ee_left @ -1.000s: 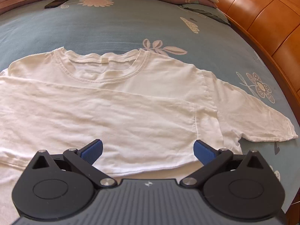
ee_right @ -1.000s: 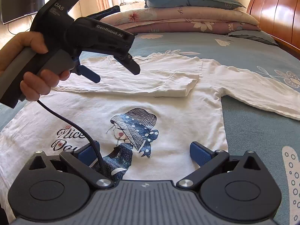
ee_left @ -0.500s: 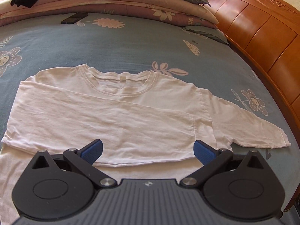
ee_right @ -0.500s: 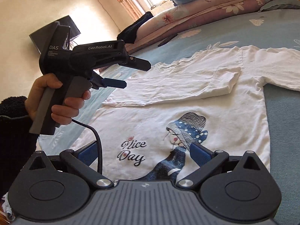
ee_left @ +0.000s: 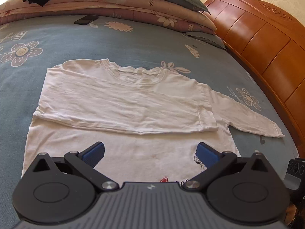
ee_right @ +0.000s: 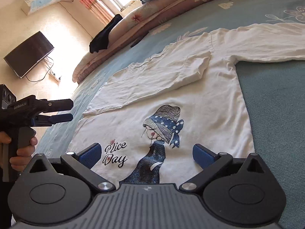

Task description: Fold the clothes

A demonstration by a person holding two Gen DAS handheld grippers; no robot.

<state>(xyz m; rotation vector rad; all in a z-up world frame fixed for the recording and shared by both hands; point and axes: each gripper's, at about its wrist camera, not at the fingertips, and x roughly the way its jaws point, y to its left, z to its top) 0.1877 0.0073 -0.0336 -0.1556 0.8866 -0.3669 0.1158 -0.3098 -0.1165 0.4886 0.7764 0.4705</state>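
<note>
**Inspector:** Your left gripper [ee_left: 150, 153] hangs above the lower body of the white shirt [ee_left: 122, 103], jaws spread wide with nothing between the blue pads [ee_left: 94, 153]. The shirt lies flat on the blue flowered bedspread [ee_left: 95, 43]. Its body runs away from your tool, neckline [ee_left: 141, 74] at the far end, hem end nearest you.

**Operator:** And the sleeves?

**Inspector:** One sleeve [ee_left: 118, 112] is folded straight across the chest, its long axis crosswise to your fingers, cuff ending ahead of your right-hand pad. The other sleeve [ee_left: 249, 116] stretches out ahead and to the right, toward the wooden headboard [ee_left: 266, 43].

**Operator:** The right tool?

**Inspector:** Your right gripper [ee_right: 146, 155] is likewise released and empty, poised over the printed front. The print [ee_right: 162, 133], a figure in a hat beside the words "Nice Day", sits directly ahead between the pads, upright as you look at it. From here the left gripper [ee_right: 64, 110] shows at the far left, off the shirt, your hand [ee_right: 21, 152] on its handle.

**Operator:** Anything you cannot confirm?

**Inspector:** The hem is hidden beneath both tool bodies. The outstretched sleeve's cuff is cut off at the right wrist picture's edge. In the left wrist view only a sliver of the print shows by the right-hand pad. A small dark flat object [ee_left: 85, 19] lies far ahead near the stacked quilts [ee_left: 133, 3]; I cannot tell what it is.
</note>
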